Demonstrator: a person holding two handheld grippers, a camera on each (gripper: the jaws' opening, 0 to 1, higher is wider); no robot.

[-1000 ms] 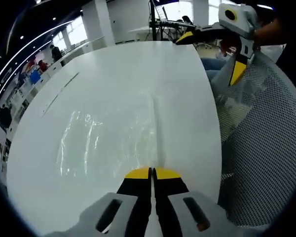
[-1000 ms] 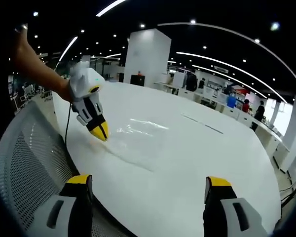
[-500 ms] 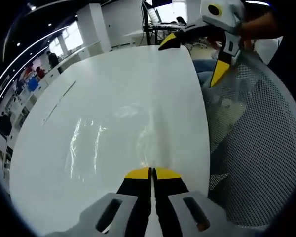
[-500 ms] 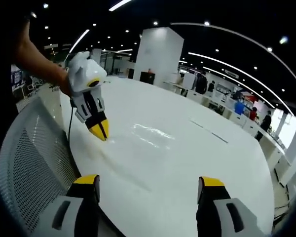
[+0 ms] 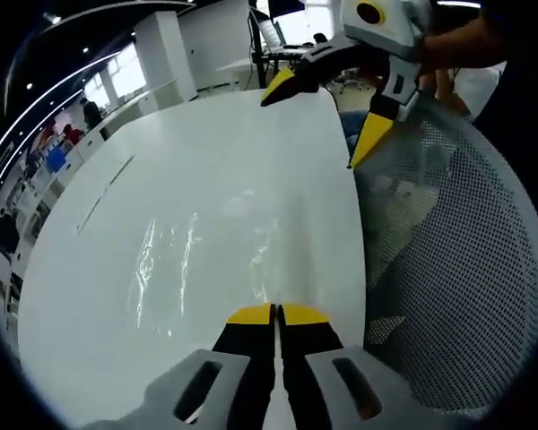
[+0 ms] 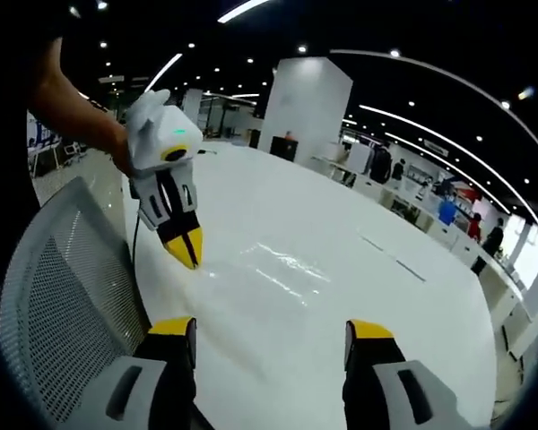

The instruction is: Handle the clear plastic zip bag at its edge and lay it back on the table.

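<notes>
Here the clear plastic zip bag (image 5: 206,260) lies flat on the white table (image 5: 90,296); its contents cannot be told. The left gripper (image 5: 276,313) pinches its near edge, jaws closed. The right gripper (image 6: 271,330) hovers with jaws wide apart, holding nothing.

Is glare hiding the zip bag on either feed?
Left gripper view: streaky ceiling-light glare marks the clear bag on the white table, edges faint. Right gripper view: the bag shows only as glints; fisheye bends the table rim.
</notes>
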